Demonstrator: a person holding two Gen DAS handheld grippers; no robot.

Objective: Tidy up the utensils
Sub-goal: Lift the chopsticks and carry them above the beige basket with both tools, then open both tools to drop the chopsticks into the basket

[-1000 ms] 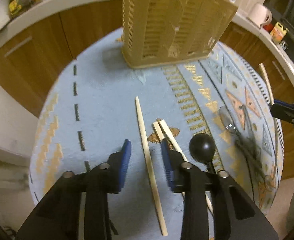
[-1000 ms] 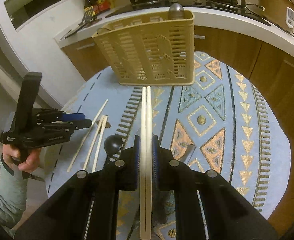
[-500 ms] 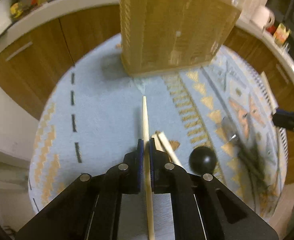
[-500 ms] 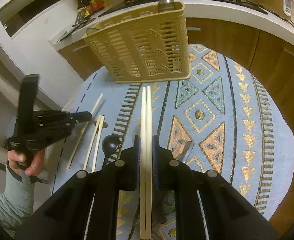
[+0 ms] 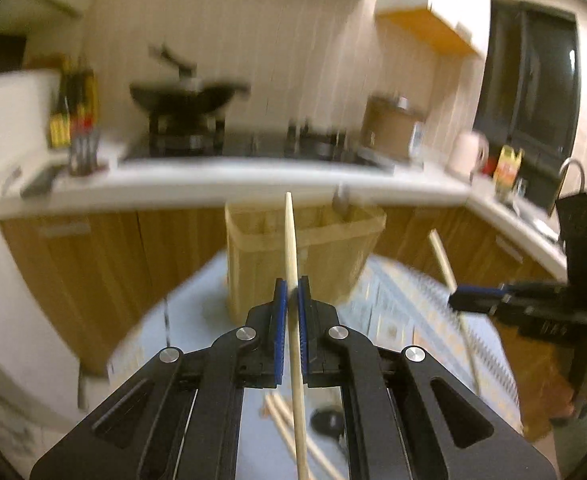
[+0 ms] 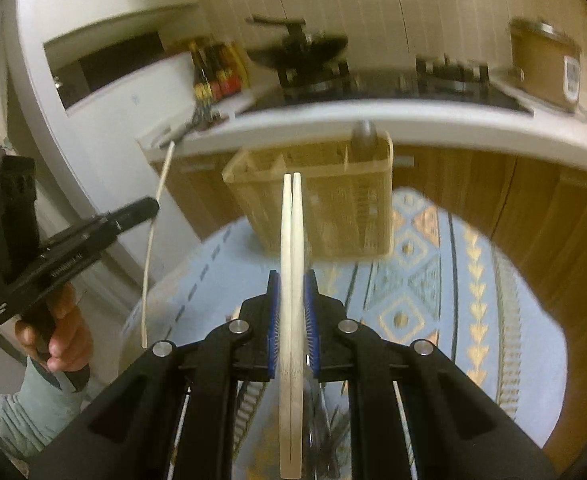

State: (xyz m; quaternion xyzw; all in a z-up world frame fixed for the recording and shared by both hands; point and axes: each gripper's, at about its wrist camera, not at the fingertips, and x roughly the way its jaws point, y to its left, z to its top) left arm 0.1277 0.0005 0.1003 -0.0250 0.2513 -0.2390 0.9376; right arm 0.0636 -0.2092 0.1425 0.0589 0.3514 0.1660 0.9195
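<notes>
My left gripper (image 5: 290, 286) is shut on a single pale chopstick (image 5: 291, 240), lifted above the table with its tip raised toward the tan slotted utensil basket (image 5: 253, 256). My right gripper (image 6: 292, 278) is shut on a pair of chopsticks (image 6: 292, 216), also lifted and pointing at the basket (image 6: 345, 216). A grey utensil handle (image 6: 363, 134) stands in the basket's right part. Two more chopsticks (image 5: 277, 410) and a black ladle (image 5: 325, 420) lie on the mat under the left gripper. The left gripper also shows in the right wrist view (image 6: 149, 206), the right gripper in the left wrist view (image 5: 459, 300).
The round table carries a light blue patterned mat (image 6: 473, 300). Behind it runs a white kitchen counter (image 6: 433, 120) with a stove, a black wok (image 5: 189, 96), bottles (image 6: 213, 76) and wooden cabinets (image 5: 93, 260) below. The view is motion-blurred.
My left gripper closed on the single chopstick on the mat and lifted it, tilting up toward the basket. My right gripper, still holding its pair, also rose and tilted up.
</notes>
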